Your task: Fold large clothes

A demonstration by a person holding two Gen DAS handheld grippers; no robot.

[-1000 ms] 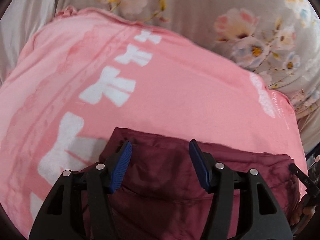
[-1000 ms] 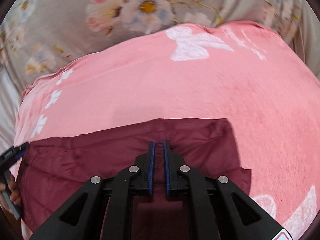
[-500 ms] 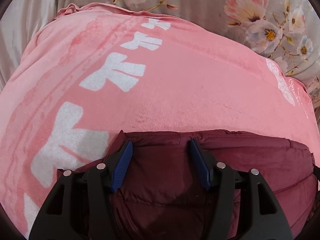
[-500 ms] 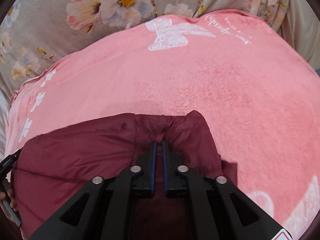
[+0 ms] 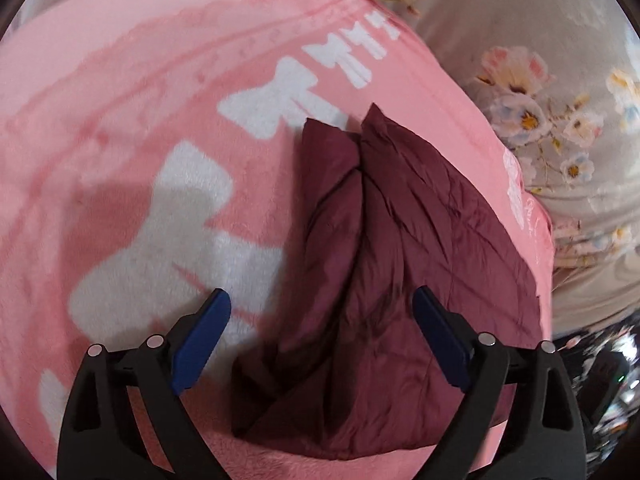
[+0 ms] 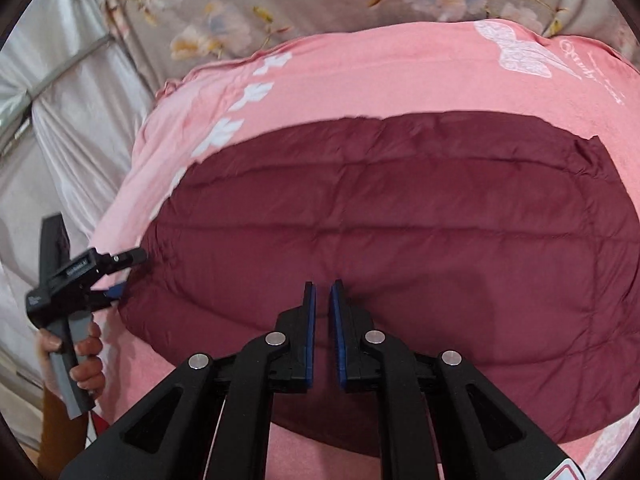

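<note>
A maroon quilted garment [image 6: 400,248] lies folded on a pink blanket [image 6: 360,80] that covers a bed; seen from the right wrist it spreads as a broad padded panel with stitched channels running across it, its far edge curving near a row of white bow motifs [image 6: 240,108] at the blanket's left and a white butterfly print [image 6: 520,54] at the upper right; seen from the left wrist the same garment [image 5: 400,248] runs away from the camera as a long bundle, two folded layers meeting along a crease that ends in two points near the white bows [image 5: 280,100]. The left gripper [image 5: 322,316] stands spread wide over the near end of the bundle, its jaws having just been opening; the blue pads [image 5: 438,336] sit clear of the cloth on either side, with part of the garment between them but not pressed. The right gripper [image 6: 322,292] hangs over the near middle of the padded panel with its blue pads almost together, a thin gap between them and no cloth in it. At the left edge of the right-wrist view a person's hand [image 6: 86,354] grips the handle of the left gripper [image 6: 120,276], whose tips sit at the garment's left edge. A grey floral bedspread [image 6: 280,0] lies beyond the blanket.
</note>
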